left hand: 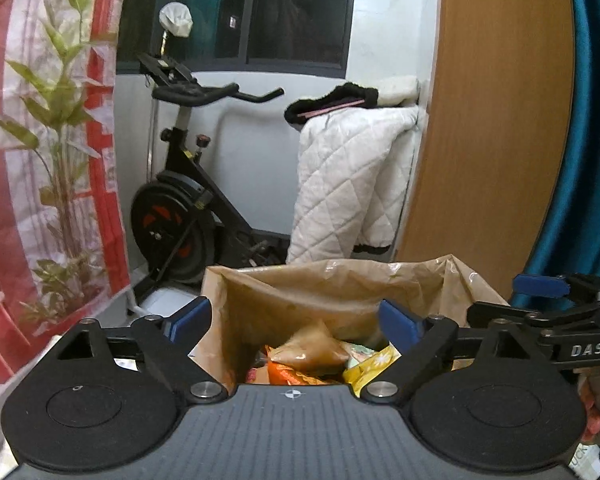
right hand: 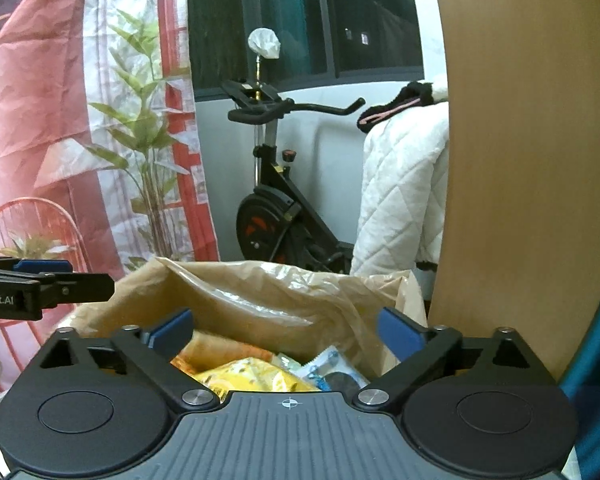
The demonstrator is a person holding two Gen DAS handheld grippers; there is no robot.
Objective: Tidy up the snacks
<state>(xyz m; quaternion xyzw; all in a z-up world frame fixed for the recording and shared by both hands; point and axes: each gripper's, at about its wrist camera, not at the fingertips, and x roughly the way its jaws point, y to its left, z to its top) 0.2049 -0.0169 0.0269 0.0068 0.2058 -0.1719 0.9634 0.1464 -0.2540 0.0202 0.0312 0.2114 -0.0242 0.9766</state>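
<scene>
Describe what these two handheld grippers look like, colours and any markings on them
Both the left gripper and right gripper are matte black, with ribbed grey decks bearing a small white crosshair mark, two round black discs, silver pivot screws and blue-padded jaws. Seen from each other's camera, the right gripper carries white "DAS" lettering and the left gripper "Robot.AI". No sleeves show.

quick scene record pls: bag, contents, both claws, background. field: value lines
bag: brown plastic bag, mouth open, in front of both claws
contents: snack packets inside, among them a brown packet, a yellow packet and a blue-and-white packet
left claw: open, empty, held at the bag mouth
right claw: open, empty, held at the bag mouth
background: exercise bike, white quilted jacket, wooden panel, plant
progress: no packet gripped yet
</scene>
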